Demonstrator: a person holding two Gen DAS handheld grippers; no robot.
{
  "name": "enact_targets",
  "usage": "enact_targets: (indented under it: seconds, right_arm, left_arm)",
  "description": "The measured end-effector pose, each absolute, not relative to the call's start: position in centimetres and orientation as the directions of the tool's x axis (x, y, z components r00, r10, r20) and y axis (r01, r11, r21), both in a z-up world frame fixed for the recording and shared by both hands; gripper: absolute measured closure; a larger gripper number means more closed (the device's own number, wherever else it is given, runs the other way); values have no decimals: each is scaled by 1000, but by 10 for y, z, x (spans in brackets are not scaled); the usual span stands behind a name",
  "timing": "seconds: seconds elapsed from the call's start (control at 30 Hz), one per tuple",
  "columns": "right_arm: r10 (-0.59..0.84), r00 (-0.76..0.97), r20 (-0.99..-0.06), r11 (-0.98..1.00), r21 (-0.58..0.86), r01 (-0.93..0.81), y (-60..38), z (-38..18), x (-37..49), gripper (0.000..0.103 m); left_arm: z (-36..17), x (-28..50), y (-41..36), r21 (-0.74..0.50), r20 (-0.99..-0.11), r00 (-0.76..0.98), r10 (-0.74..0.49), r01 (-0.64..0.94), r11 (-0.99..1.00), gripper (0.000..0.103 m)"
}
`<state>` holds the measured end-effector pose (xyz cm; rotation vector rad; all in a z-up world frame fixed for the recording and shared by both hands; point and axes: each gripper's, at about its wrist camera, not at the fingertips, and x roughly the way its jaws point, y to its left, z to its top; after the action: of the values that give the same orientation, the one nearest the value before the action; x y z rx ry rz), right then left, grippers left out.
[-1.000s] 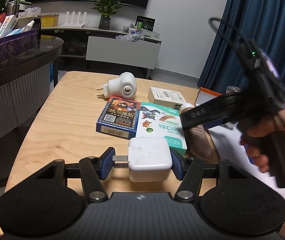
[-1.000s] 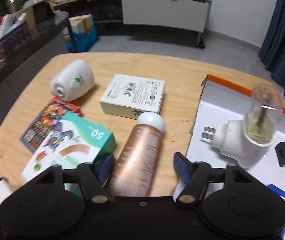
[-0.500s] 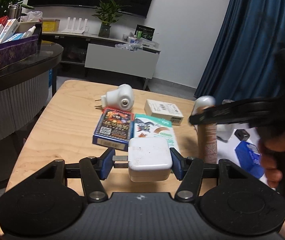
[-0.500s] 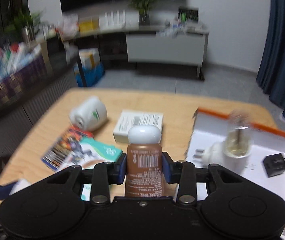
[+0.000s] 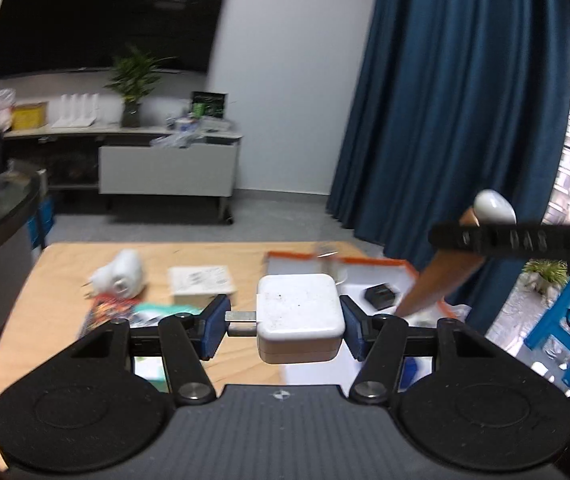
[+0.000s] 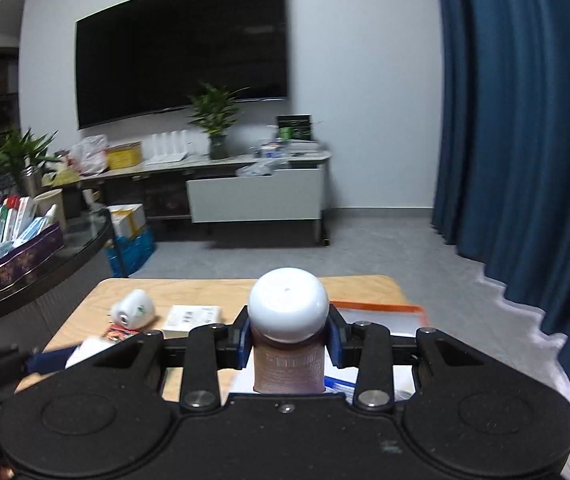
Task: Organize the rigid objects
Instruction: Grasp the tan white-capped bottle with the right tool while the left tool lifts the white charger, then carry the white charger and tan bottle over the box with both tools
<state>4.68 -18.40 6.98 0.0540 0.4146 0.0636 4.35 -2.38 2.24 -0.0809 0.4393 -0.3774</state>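
You've lifted both grippers off the wooden worktop, left fingers clamping the white square charger, right fingers gripping the brown white-capped bottle.

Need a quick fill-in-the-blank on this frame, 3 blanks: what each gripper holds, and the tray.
1. The left gripper is shut on a white ____ with a metal plug end.
2. The right gripper is shut on a brown bottle with a ____ cap.
3. The white tray on the wooden table has an ____ rim.

Missing words: charger; white; orange
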Motion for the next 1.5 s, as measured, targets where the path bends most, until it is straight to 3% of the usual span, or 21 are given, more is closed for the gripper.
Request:
enact_targets:
  seconds: [0.2,0.4,0.67,1.5]
  right_arm:
    - [5,921,-390,997,75,27,-214,68,7,58]
    - [-6,919,-394,994,99,49,-232,59,-14,58]
    - [0,908,-419,994,101,47,-236,47,-20,58]
    - [-22,906,-424,994,91,67,-236,38,-28,58]
  left_arm:
    - [48,44,-72,-145,-388,828,-406,380,914,44]
    - [40,32,-97,-160,-415,807,-421,390,907,44]
    - [22,32,-95,-144,-490,789,-370,345,927,44]
    - [14,18,-100,-115,-506,791,-344,333,936,44]
